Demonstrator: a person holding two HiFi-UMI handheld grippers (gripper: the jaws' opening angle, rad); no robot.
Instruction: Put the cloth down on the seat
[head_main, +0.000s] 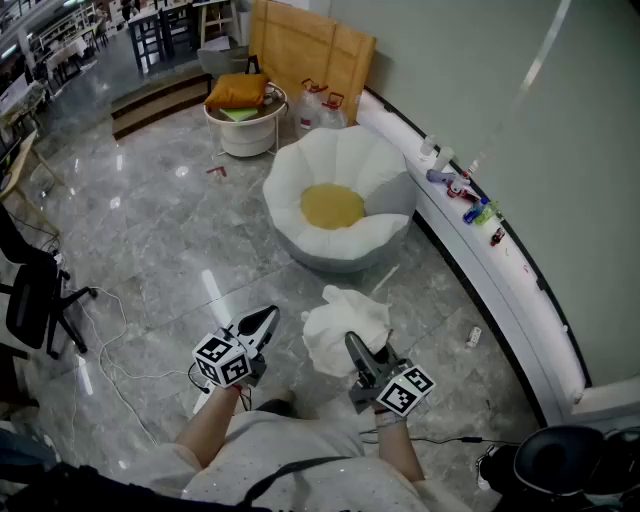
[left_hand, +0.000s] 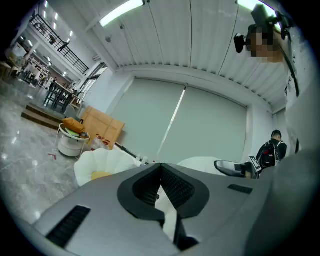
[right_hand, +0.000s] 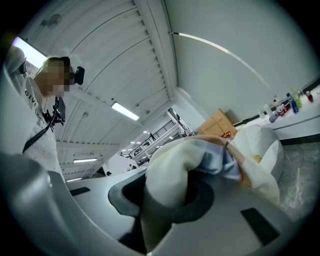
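A: Status?
B: Right tool (head_main: 354, 348) clenched on the crumpled white cloth (head_main: 345, 322), held clear of the grey marble floor (head_main: 170, 240) so nothing drags. Left tool (head_main: 260, 322) pinched shut, empty, off to the side.
A: Seat?
B: White petal-shaped cushion seat with yellow centre (head_main: 350, 150) is well ahead, bare. Cloth hasn't reached it yet.

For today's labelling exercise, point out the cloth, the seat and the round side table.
cloth (head_main: 345, 322): head view, middle of the white bundle.
seat (head_main: 350, 160): head view, its white back rim.
side table (head_main: 245, 137): head view, its white outer wall.
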